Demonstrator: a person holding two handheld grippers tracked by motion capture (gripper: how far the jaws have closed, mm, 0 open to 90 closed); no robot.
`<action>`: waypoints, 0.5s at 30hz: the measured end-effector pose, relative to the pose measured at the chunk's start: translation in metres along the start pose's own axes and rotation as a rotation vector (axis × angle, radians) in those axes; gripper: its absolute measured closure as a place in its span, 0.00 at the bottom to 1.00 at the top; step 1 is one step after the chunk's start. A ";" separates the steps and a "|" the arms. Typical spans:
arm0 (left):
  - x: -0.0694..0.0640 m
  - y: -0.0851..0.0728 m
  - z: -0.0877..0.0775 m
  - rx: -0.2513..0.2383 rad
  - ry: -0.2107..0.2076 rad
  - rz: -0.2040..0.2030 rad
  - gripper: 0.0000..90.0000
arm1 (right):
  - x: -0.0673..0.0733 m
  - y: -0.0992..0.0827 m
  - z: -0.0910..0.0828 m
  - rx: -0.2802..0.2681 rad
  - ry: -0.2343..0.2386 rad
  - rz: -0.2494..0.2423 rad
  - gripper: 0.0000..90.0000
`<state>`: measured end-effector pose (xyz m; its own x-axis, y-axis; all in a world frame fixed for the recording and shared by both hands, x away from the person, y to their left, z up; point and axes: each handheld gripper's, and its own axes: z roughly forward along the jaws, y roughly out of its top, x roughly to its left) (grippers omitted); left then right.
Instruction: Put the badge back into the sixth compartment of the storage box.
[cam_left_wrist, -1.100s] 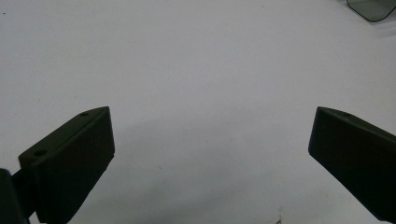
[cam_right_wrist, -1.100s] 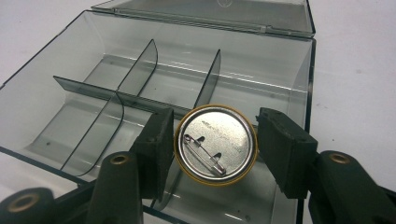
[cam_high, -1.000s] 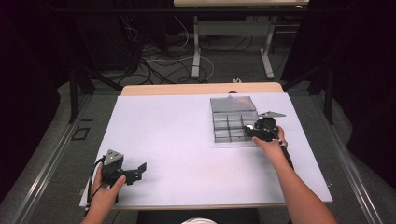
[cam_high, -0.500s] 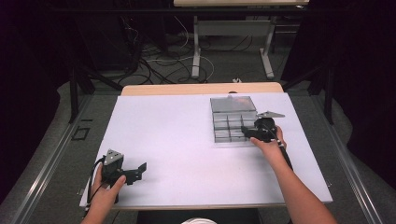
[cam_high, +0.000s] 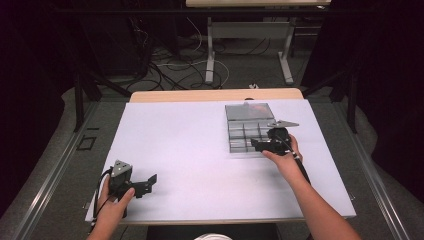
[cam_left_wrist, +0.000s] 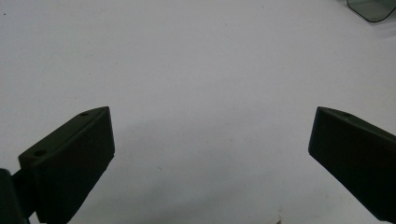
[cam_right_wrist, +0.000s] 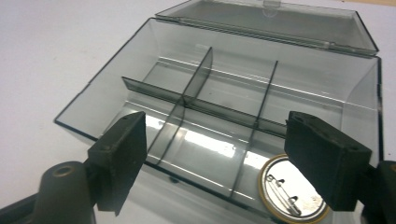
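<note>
Each black gripper (cam_high: 145, 185) has blocky jaws with small screw holes, a grey three-cornered plate and a trailing black cable.

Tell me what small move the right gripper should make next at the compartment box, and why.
Probably lift the right gripper up and away from the clear compartment box. Its jaws have just been opening and stand apart with nothing between them, and the pin badge lies face down in a near compartment, apparently released. The box lid is open.
</note>
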<state>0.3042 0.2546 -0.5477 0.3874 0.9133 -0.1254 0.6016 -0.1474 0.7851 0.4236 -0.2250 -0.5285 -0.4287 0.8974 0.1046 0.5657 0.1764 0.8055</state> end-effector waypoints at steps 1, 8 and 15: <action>0.000 0.000 0.000 0.001 0.001 0.001 0.01 | 0.002 0.000 -0.001 -0.004 0.001 0.000 0.22; 0.000 0.000 0.000 0.001 -0.001 -0.002 0.01 | 0.014 0.000 -0.007 -0.008 0.028 -0.003 0.17; 0.000 0.000 -0.001 0.001 0.000 -0.001 0.01 | 0.025 -0.001 -0.014 -0.020 0.051 -0.036 0.16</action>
<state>0.3038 0.2548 -0.5474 0.3869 0.9134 -0.1268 0.6028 -0.1465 0.7843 0.4020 -0.2088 -0.5186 -0.4842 0.8688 0.1040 0.5352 0.2000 0.8207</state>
